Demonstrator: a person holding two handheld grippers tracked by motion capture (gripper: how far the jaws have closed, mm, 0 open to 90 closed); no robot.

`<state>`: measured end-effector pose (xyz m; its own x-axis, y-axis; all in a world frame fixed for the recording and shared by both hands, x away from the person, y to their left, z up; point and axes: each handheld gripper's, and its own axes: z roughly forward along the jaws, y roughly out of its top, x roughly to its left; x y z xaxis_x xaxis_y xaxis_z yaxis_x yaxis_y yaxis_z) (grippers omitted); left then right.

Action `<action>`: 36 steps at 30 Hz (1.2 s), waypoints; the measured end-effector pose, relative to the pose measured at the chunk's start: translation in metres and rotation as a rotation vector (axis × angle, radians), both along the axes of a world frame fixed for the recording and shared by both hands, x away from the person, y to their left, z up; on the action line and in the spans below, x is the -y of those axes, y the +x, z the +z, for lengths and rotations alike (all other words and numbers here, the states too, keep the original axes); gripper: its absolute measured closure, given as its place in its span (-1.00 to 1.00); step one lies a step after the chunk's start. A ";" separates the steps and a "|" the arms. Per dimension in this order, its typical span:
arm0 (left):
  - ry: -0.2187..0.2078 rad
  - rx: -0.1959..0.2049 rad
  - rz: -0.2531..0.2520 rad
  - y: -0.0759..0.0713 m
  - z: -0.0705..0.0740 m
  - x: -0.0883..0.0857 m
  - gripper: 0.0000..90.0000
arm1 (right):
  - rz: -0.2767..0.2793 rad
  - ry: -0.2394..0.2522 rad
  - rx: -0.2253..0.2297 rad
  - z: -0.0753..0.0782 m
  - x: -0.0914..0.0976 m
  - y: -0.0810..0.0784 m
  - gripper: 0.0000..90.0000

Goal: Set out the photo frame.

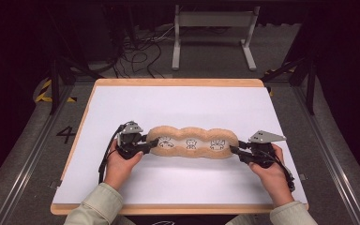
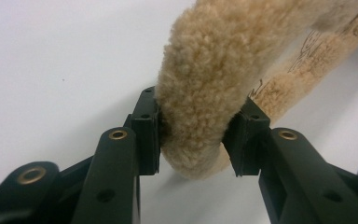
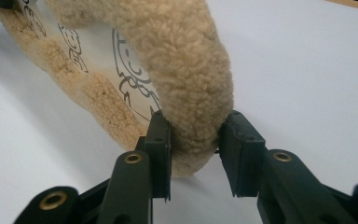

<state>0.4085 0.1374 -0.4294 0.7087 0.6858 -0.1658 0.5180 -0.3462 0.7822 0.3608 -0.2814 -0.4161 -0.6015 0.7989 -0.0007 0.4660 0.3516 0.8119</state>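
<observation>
A long tan fleece cushion (image 1: 193, 142) with three lobes lies across the white table (image 1: 183, 105), a little below its centre in the high view, running from 9 o'clock to 3 o'clock. Its inner face is pale and carries three black line-drawn cartoon figures, one per lobe, ringed by a thick woolly rim.

The left hand-held gripper (image 1: 145, 143) is at the cushion's 9 o'clock end, held in the person's left hand (image 1: 118, 165), which comes in from 6 o'clock. In the left gripper view, its two black jaws stand partly apart, one on each side of the rolled fleece edge (image 2: 200, 93), and both pads press into the pile; the fleece bulges above and below them. The end of the cushion dips to the table just beyond the jaws.

The right hand-held gripper (image 1: 236, 151) is at the 3 o'clock end, in the person's right hand (image 1: 273, 177). In the right gripper view, its jaws are also partly apart and clamp the woolly rim (image 3: 186, 79) between their pads, with the printed face (image 3: 130, 84) running off toward 10 o'clock.

Between the two grips the cushion is stretched out nearly straight. A grey three-cornered plate (image 1: 266, 136) tops the right hand-held gripper. Beyond the table at 12 o'clock a white metal frame (image 1: 213, 33) stands on the floor, beside loose black cables (image 1: 138, 58).
</observation>
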 end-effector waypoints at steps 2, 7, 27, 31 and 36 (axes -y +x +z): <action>-0.007 -0.006 -0.003 0.000 0.000 -0.001 0.36 | -0.003 0.001 -0.002 0.000 0.000 0.001 0.47; -0.032 -0.016 0.005 0.001 0.001 -0.001 0.11 | -0.014 0.012 -0.015 -0.001 -0.001 0.004 0.41; -0.006 0.088 -0.013 -0.040 0.026 -0.016 -0.31 | 0.025 0.037 0.053 0.025 0.016 -0.010 -0.21; -0.007 0.080 -0.005 -0.047 0.028 -0.026 -0.36 | 0.067 0.046 0.042 0.029 0.020 -0.013 -0.29; -0.026 0.071 0.007 -0.057 0.028 -0.040 -0.38 | 0.136 0.049 0.045 0.030 0.021 -0.019 -0.36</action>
